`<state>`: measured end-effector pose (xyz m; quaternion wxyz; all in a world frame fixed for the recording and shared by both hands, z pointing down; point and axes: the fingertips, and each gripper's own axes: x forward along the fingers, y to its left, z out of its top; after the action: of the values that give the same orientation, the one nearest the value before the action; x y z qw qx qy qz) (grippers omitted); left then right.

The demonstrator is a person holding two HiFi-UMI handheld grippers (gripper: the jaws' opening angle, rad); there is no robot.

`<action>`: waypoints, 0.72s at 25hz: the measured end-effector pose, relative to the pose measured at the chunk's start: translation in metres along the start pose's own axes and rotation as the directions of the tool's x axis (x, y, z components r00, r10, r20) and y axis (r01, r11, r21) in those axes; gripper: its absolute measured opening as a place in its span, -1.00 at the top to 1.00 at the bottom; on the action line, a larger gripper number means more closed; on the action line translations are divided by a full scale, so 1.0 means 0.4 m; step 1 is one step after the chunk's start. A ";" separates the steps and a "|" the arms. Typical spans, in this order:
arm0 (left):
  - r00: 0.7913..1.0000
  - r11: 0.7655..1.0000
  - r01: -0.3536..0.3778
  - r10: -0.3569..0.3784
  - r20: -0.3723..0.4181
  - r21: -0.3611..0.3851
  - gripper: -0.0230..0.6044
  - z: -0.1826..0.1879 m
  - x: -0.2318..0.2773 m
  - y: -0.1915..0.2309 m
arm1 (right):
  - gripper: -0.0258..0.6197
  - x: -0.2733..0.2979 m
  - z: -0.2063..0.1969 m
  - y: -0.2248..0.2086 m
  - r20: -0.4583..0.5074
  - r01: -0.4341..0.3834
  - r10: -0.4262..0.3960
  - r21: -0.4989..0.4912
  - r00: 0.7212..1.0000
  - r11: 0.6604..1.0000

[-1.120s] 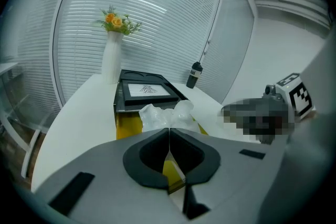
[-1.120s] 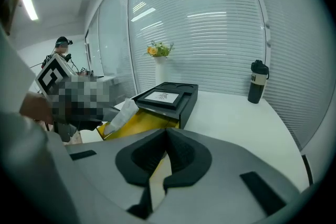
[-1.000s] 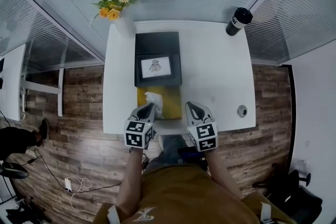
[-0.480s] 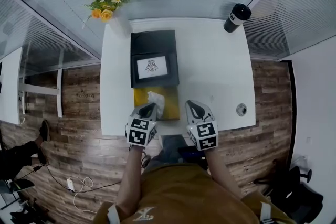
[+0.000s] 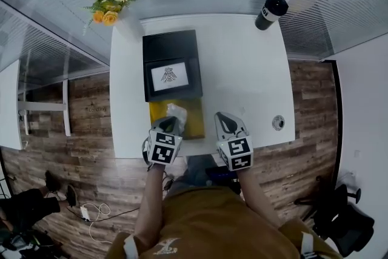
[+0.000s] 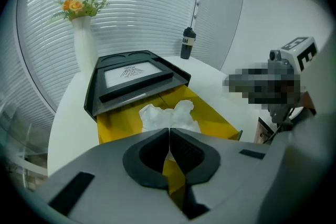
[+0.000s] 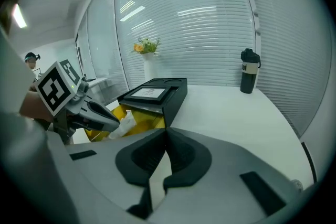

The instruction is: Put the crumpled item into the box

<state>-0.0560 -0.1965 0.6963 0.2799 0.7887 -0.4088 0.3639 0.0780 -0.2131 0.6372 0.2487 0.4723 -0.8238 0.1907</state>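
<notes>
With your right gripper (image 7: 165,132) pressed together on nothing, your left gripper (image 6: 169,132) pinches the tissue (image 6: 165,114) at its jaw tips, over the open box (image 6: 212,115) — release while drifting forward and it could land on the lid (image 6: 134,81) beyond.

The left gripper (image 5: 171,124) is held low and forward, its jaws pointed away from the body, with its marker cube (image 5: 162,147) turned upward. Its jaws are seen closed, and a crumpled white paper (image 6: 167,113) is pinched at their tips. The right gripper (image 5: 225,123) is held level beside it, well apart and roughly parallel, its own marker cube (image 5: 238,153) likewise turned upward. Its jaws are pressed together with nothing between them. The left forearm (image 5: 148,206) and the right forearm (image 5: 253,197) are both extended forward from the torso, bare below short sleeves, with the elbows kept close to the body.
</notes>
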 end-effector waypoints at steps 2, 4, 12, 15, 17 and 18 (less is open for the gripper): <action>1.000 1.000 -0.004 0.004 -0.024 0.005 0.83 -0.006 0.006 -0.001 | 0.88 0.006 0.002 -0.003 -0.003 -0.001 0.001 0.000 1.000 1.000; 0.999 1.000 -0.001 0.001 -0.039 0.013 0.83 -0.006 0.009 -0.004 | 0.88 0.009 0.009 -0.002 -0.002 -0.004 0.003 -0.004 1.000 1.000; 0.997 0.999 0.033 -0.032 -0.072 0.021 0.83 -0.009 0.027 -0.015 | 0.88 0.016 0.031 -0.002 0.000 -0.005 0.005 -0.023 1.000 1.000; 0.996 0.999 0.036 -0.034 -0.079 0.023 0.83 -0.009 0.031 -0.015 | 0.88 0.014 0.035 -0.006 0.000 0.000 0.000 -0.024 1.000 1.000; 0.996 0.999 0.038 -0.036 -0.079 0.022 0.83 -0.009 0.032 -0.015 | 0.88 0.009 0.037 -0.010 0.001 0.004 -0.004 -0.021 1.000 1.000; 0.996 0.999 0.038 -0.036 -0.078 0.019 0.83 -0.009 0.032 -0.015 | 0.88 0.007 0.039 -0.011 0.003 0.006 -0.006 -0.019 1.000 1.000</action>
<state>-0.0471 -0.1964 0.7076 0.2942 0.7843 -0.3790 0.3933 0.0769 -0.2256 0.6269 0.2526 0.4725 -0.8247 0.1813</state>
